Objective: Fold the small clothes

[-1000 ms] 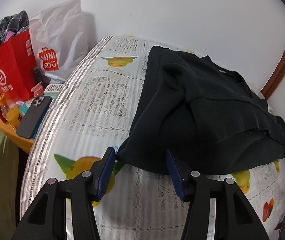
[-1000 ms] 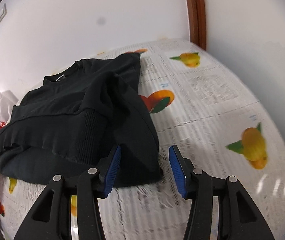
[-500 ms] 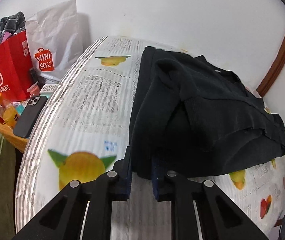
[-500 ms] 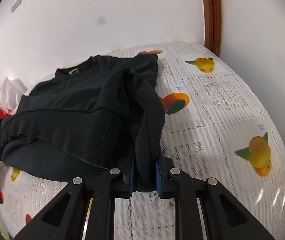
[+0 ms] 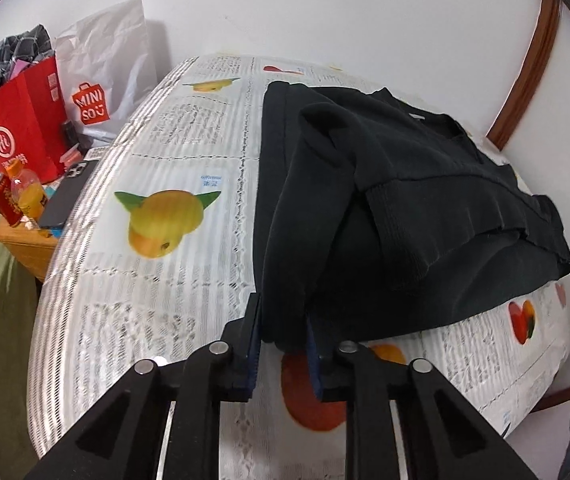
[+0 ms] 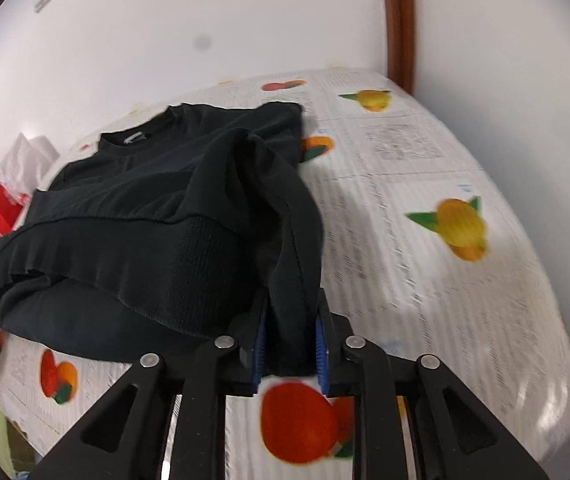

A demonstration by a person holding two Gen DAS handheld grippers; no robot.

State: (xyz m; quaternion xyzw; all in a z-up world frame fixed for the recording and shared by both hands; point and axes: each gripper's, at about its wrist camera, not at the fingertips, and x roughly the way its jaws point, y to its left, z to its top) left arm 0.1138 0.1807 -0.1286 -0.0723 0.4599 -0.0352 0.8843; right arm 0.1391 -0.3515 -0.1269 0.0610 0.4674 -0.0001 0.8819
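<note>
Both grippers pinch the near corners of a black sweatshirt on a fruit-print tablecloth.

The left gripper (image 5: 283, 340) has its blue pads pressed on a bunched fold of the black sweatshirt (image 5: 405, 208), and the right gripper (image 6: 291, 344) clamps the other near corner the same way; both sets of jaws have just eased a little wider, cloth between them. From the pinched corners the sweatshirt (image 6: 157, 220) rises and drapes back toward the far edge of the table (image 5: 157, 304), its ribbed hem doubled over the body, collar toward the wall. It seems partly lifted off the cloth, though blur makes that uncertain. Beyond the table's left edge stand a red bag (image 5: 21, 132), a white bag (image 5: 105, 76) and a phone (image 5: 69, 192).
</note>
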